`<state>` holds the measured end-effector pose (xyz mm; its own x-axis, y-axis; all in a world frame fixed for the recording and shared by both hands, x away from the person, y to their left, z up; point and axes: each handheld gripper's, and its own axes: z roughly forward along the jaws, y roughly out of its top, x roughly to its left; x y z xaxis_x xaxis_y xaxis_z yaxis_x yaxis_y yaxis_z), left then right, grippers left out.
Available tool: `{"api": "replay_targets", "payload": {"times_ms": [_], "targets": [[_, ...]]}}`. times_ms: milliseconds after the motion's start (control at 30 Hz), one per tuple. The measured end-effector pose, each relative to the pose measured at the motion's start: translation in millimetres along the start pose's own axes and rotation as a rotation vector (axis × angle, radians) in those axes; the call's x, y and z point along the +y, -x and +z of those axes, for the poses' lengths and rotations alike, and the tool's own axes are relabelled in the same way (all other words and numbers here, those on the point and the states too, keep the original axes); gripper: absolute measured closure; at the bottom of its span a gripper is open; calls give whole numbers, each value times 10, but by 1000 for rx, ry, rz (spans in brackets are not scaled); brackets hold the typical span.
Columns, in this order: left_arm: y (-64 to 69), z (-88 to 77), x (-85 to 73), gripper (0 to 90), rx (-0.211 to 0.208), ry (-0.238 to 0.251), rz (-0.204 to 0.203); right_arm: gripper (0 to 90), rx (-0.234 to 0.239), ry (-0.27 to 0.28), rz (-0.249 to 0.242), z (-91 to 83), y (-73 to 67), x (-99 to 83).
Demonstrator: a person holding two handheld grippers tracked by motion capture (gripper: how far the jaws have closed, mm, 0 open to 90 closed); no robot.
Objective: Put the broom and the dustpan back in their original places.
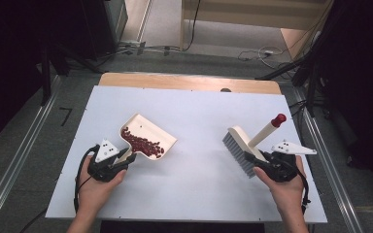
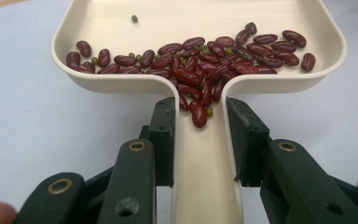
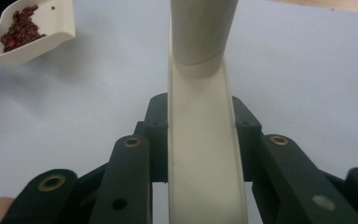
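Observation:
A cream dustpan [image 1: 150, 131] lies on the white table top [image 1: 194, 189], holding several dark red beans [image 1: 143, 144] and a few small green ones. My left gripper [image 1: 126, 158] is shut on its handle. In the left gripper view the jaws of the left gripper [image 2: 200, 135] clamp the dustpan's handle [image 2: 205, 186], and beans [image 2: 205, 60] spill from the pan into the handle's channel. A cream brush [image 1: 245, 148] with grey bristles and a red-tipped handle [image 1: 278, 119] is held at the right. My right gripper [image 1: 264, 158] is shut on the brush's back [image 3: 205, 154].
The right gripper view shows the dustpan [image 3: 51, 35] far off at the upper left. A wooden strip [image 1: 189, 81] runs along the table's far edge. Cables [image 1: 257, 52] lie on the floor beyond it, and metal rails [image 1: 17, 160] flank the table.

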<state>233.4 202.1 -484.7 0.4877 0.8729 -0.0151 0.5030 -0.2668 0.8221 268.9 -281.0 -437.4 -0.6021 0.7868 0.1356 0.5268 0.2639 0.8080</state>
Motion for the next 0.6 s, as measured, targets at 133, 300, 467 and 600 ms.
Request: {"api": "replay_targets", "payload": {"times_ms": [133, 300, 467, 600], "targets": [[-65, -5, -68, 656, 24, -3, -30, 649, 47, -29, 8, 69, -20, -36], [-116, -6, -182, 655, 50, -19, -60, 648, 121, -60, 29, 148, -32, -76], [-142, -16, -285, 655, 74, -33, -88, 648, 196, -100, 50, 260, -24, -137], [-163, -10, -363, 655, 95, -52, -108, 648, 245, -120, 93, 331, 57, -194]]}}
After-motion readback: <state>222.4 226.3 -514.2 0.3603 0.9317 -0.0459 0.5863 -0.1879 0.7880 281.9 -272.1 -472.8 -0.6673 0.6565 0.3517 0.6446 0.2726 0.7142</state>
